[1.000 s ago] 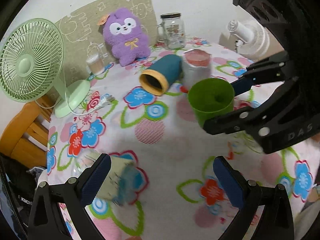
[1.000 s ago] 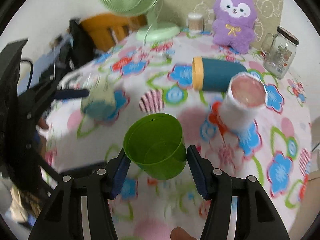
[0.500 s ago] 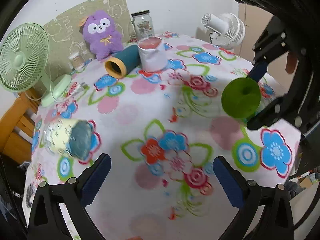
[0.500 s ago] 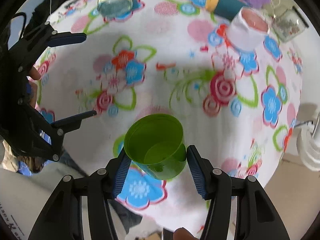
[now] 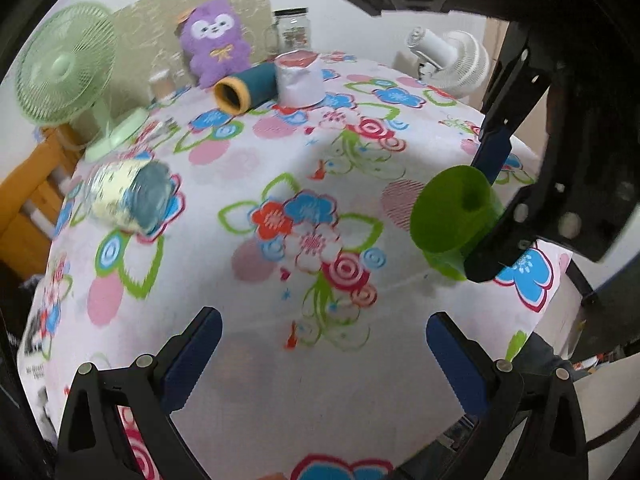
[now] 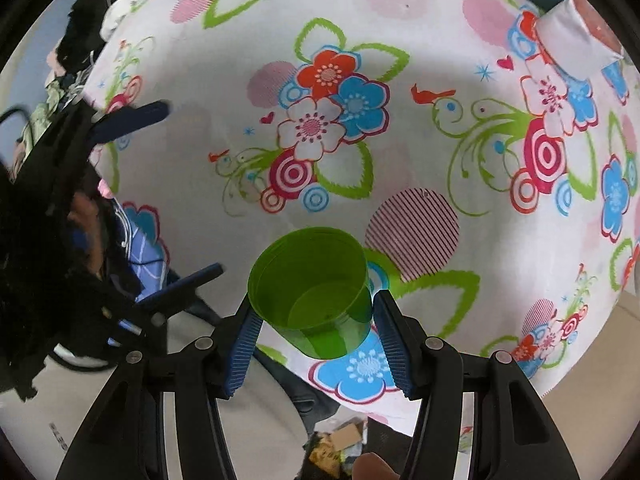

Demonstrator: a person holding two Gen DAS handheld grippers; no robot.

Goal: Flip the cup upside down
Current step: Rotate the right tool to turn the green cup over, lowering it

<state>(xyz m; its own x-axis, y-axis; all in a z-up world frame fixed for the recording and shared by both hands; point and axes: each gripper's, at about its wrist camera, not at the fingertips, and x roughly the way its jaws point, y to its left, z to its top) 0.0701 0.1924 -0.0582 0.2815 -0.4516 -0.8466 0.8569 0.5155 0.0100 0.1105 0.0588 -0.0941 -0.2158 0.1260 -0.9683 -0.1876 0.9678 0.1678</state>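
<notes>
We see the right gripper [image 6: 318, 326] with its blue fingers [image 6: 247, 340] clamped on the sides of the green cup [image 6: 310, 300], which hangs in the air above the near edge of the flowered surface [image 6: 400, 40] — tipped, its mouth facing away from the wrist. Our left gripper [image 5: 320, 356] holds nothing, fingers [image 5: 192, 356] spread wide over the cloth — a teal tube [image 5: 248, 90] and a white cup [image 5: 300, 80] sit at the far side

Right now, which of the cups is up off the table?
The green cup, held tilted in the right gripper over the table's near edge. The teal cup and the pale cup lie on their sides on the tablecloth.
</notes>
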